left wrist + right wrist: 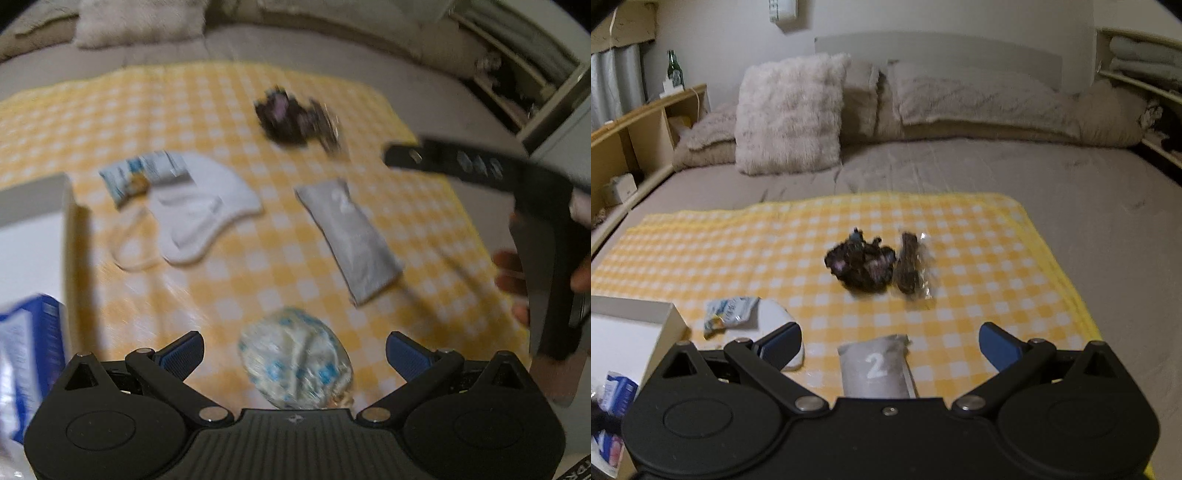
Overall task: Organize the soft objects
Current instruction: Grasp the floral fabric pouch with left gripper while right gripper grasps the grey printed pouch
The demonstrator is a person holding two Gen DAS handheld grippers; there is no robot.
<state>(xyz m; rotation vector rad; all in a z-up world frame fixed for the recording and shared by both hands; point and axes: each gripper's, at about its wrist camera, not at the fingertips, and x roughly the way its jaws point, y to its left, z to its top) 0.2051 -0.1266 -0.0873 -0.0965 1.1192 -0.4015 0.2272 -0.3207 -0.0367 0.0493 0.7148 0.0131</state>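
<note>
Soft objects: mostly unsorted. White box (635, 325) holds blue packet (618, 395); gray pouch (873, 367), white mask (201, 214), dark bundle (860, 264), wrapped ball (295, 358) remain on checkered cloth (979, 240), bed. Left claw (295, 350), right claw (890, 341): wide, empty.

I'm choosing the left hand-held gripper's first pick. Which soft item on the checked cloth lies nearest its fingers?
The blue-and-white clear-wrapped bundle, right between the open left hand-held gripper fingers; the grey pouch and white mask lie farther up the cloth.
</note>
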